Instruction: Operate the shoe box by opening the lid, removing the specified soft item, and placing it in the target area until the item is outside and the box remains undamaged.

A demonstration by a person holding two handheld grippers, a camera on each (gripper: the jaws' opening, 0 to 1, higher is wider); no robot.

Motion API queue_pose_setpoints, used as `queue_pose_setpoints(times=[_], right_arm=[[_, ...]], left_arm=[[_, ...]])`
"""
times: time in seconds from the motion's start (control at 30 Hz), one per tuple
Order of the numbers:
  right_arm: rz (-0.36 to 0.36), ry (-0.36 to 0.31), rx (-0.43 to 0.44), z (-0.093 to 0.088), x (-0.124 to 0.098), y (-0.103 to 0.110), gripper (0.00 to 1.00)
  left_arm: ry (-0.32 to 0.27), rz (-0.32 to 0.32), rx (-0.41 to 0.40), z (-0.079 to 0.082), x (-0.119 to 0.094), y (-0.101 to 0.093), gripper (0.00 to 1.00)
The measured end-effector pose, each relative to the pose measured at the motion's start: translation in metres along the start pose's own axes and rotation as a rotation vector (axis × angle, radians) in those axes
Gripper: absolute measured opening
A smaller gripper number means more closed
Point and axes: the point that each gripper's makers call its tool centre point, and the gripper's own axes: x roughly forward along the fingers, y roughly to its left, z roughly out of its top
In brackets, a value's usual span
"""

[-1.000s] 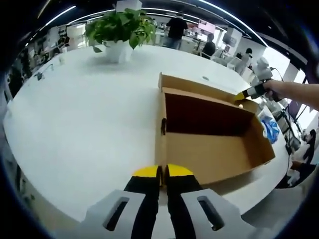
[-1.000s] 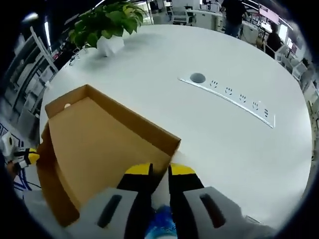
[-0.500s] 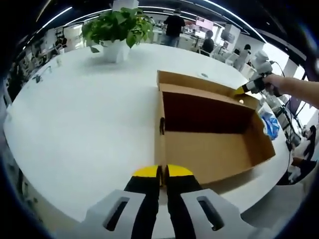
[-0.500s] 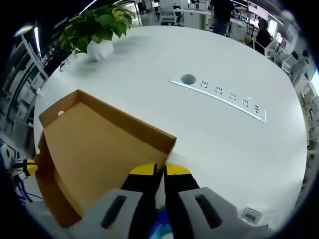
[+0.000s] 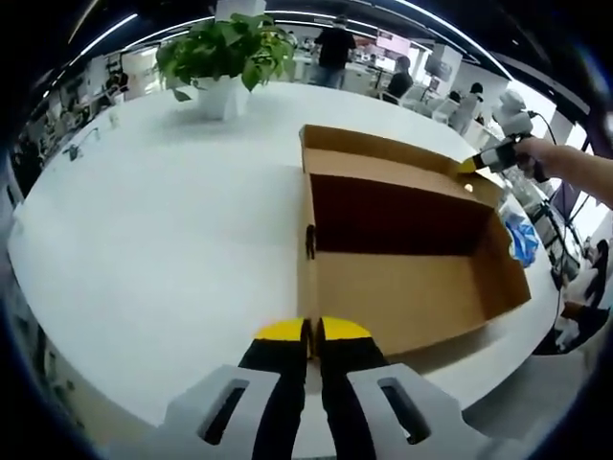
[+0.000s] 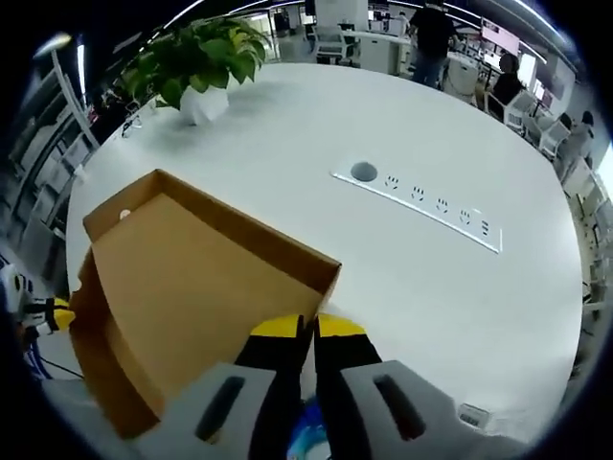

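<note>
The left gripper (image 5: 313,331) is clamped on the near wall of the shoe box (image 5: 402,292); the right gripper (image 6: 306,328) is pinched on the raised lid (image 6: 192,287). The lid-opening step is judged in hand. A blue soft item (image 5: 522,241) is glimpsed beside the box; releasing the lid and reaching it comes next.

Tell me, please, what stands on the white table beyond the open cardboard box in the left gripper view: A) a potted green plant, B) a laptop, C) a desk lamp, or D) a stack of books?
A: a leafy potted plant in a white pot stands on the table past the far end of the cardboard box.
</note>
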Motion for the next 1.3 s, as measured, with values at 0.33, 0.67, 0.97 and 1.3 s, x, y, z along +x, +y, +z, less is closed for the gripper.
queue_pose_setpoints(times=[0.33, 0.67, 0.97, 1.3], right_arm=[[-0.001, -0.074, -0.043, 0.014, -0.018, 0.002, 0.01], [0.002, -0.14, -0.034, 0.02, -0.037, 0.005, 0.0], [0.01, -0.203, -0.033, 0.028, -0.054, 0.01, 0.0], [0.005, -0.283, -0.066, 0.032, -0.076, 0.019, 0.0]], left_arm=[[-0.003, 0.003, -0.012, 0.0, 0.0, 0.0, 0.0], [0.0, 0.004, -0.009, 0.0, 0.0, 0.0, 0.0], [0.001, 0.005, -0.005, 0.0, 0.0, -0.001, 0.0], [-0.005, -0.005, -0.012, 0.0, -0.001, -0.001, 0.0]])
